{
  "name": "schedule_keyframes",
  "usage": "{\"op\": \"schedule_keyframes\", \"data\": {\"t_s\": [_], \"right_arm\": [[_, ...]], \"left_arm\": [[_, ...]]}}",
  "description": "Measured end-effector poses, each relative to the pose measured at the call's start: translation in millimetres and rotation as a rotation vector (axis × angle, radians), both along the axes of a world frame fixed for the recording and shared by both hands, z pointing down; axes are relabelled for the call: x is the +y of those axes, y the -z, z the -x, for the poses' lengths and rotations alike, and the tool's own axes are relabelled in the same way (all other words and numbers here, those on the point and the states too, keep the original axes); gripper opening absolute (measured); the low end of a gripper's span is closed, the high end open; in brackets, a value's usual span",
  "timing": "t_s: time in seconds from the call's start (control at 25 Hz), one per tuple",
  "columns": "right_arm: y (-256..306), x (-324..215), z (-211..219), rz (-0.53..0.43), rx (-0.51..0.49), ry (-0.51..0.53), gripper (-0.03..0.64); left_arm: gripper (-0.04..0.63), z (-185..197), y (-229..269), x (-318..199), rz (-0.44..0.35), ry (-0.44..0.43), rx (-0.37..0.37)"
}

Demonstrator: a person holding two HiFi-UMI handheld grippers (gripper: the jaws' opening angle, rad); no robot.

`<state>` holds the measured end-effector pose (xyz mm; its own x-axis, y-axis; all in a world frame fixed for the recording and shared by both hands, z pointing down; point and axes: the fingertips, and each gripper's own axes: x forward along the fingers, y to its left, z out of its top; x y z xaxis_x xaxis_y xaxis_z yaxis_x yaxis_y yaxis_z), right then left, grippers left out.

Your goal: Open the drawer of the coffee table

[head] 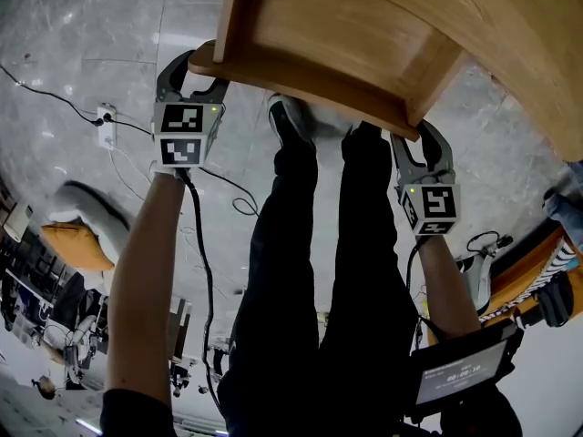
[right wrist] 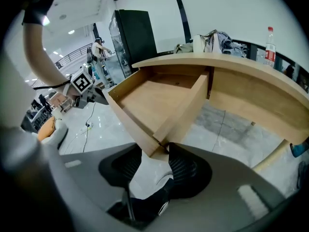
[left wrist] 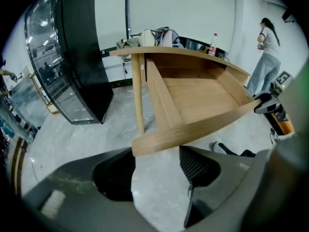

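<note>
The drawer (head: 319,57) of the coffee table (head: 519,35) is standing well out from under the worktop (right wrist: 241,64). Its bare wooden bottom is showing in both gripper views, with nothing lying inside it. Judging by that, the opening itself is looking as good as done. Only a last bit of travel, if the runners allow any, and letting go would be remaining.

The left gripper (head: 196,71) is sitting at the left end of the drawer's front panel (left wrist: 193,129). In the left gripper view its jaws are standing wide apart. The end of the panel is lying across their tips, not between the pads, and pale floor (left wrist: 159,192) is showing in the gap. It is holding nothing.

The right gripper (head: 415,140) is sitting at the right front corner (right wrist: 158,149). There its jaws are standing about half open with the corner reaching in between them. The right-hand pad is lying right against the wood. The other looks to be just clear of it, so I am reading this as a loose fit and not a clamp, though the margin is slim.

The person's legs (head: 310,271) in dark trousers are standing right behind the drawer front, between the two grippers. A plastic bottle (right wrist: 270,40) and a heap of clutter (right wrist: 217,40) are resting on the worktop, well back from the drawer.
</note>
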<state>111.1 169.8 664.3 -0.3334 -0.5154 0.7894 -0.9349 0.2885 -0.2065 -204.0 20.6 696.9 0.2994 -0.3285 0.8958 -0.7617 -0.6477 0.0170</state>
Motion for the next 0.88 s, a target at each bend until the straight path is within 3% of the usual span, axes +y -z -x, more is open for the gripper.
{"op": "schedule_keyframes", "data": {"t_s": [0.2,0.32,0.56,0.72,0.88], "right_arm": [[0.9,2.2,-3.9,-0.005,-0.019,-0.005,0.181],[-3.3,4.2,-5.0,0.022,-0.021,0.002,0.183],[44.3,9.1,-33.4,0.033,0.002,0.075,0.206],[94.7,-1.2,-45.8,-0.002,0.005,0.085,0.197],[157.2,-25.5,-37.8,-0.102,-0.017,0.094,0.192]], "left_arm": [[0.287,-0.9,2.1,0.3,-0.028,-0.015,-0.016],[0.287,6.3,-5.0,6.0,-0.003,-0.02,-0.042],[0.287,30.3,33.2,9.6,-0.014,0.052,-0.109],[0.285,40.2,95.7,-6.0,-0.118,0.087,-0.118],[0.219,13.2,198.2,-34.8,-0.303,0.081,-0.038]]}}
